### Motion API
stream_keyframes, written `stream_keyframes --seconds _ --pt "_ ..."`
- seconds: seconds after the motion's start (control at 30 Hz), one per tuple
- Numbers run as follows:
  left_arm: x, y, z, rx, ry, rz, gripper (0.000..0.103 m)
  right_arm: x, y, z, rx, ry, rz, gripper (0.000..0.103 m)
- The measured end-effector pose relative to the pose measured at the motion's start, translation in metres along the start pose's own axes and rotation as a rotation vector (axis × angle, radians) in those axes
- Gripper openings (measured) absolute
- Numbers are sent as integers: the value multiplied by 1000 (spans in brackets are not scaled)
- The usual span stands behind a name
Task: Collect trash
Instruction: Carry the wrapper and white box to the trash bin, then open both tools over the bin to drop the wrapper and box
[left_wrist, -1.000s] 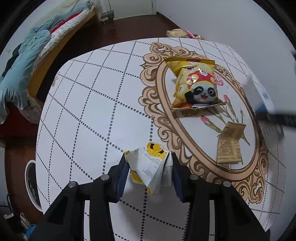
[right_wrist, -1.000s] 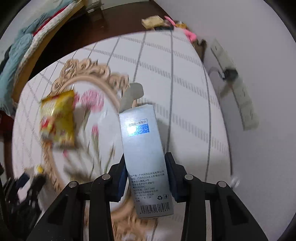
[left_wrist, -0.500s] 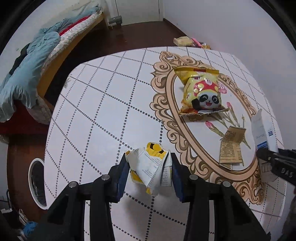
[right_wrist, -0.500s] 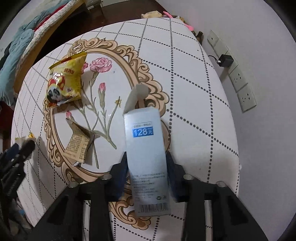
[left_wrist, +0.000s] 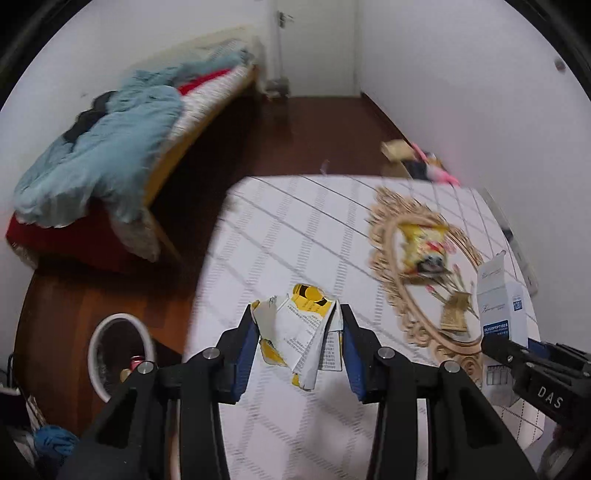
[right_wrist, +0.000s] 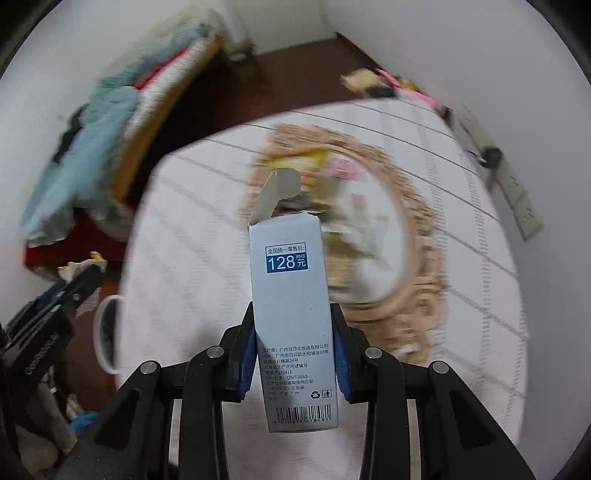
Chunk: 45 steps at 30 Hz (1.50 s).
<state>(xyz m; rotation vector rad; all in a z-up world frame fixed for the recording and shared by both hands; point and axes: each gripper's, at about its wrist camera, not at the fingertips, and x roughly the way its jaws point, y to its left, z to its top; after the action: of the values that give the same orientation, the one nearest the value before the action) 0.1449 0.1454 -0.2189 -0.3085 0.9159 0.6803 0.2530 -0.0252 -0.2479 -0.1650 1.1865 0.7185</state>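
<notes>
My left gripper (left_wrist: 298, 332) is shut on a crumpled white and yellow wrapper (left_wrist: 301, 328) and holds it above the table's left part. My right gripper (right_wrist: 294, 339) is shut on a pale blue carton (right_wrist: 293, 306) with an open top flap; the carton also shows in the left wrist view (left_wrist: 502, 306). A yellow panda snack bag (left_wrist: 424, 251) and a brown paper scrap (left_wrist: 455, 314) lie on the table inside the gold oval pattern. A white-rimmed trash bin (left_wrist: 118, 354) stands on the floor left of the table, also in the right wrist view (right_wrist: 107, 332).
The table (left_wrist: 295, 229) has a white cloth with a dotted diamond grid. A bed with blue bedding (left_wrist: 110, 147) is at the far left. Loose items (left_wrist: 417, 155) lie on the dark floor by the wall. Wall sockets (right_wrist: 517, 199) are at the right.
Both grippers have lifted and tilted up with their loads, swinging left. The bin and the bed have come into both views. The table trash has not moved.
</notes>
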Motion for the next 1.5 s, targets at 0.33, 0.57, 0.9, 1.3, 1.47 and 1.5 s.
stream_keyframes --seconds 0.33,0.57,0.9,1.3,1.47,1.5 --pt "-52 185 -27 -132 -51 259 38 1 210 -23 -203 6 221 37" --pt "-2 318 -73 -250 66 409 38 109 358 -62 -328 171 261 37" --pt "105 416 -133 -378 256 395 39 287 462 -96 -395 381 234 37" --pt "158 430 -150 -445 335 284 43 375 488 -99 -420 459 227 38" --pt "159 434 -154 -471 343 281 47 385 482 -96 -409 469 236 68" --pt "159 434 -155 -473 344 280 51 383 480 -94 -411 458 233 76"
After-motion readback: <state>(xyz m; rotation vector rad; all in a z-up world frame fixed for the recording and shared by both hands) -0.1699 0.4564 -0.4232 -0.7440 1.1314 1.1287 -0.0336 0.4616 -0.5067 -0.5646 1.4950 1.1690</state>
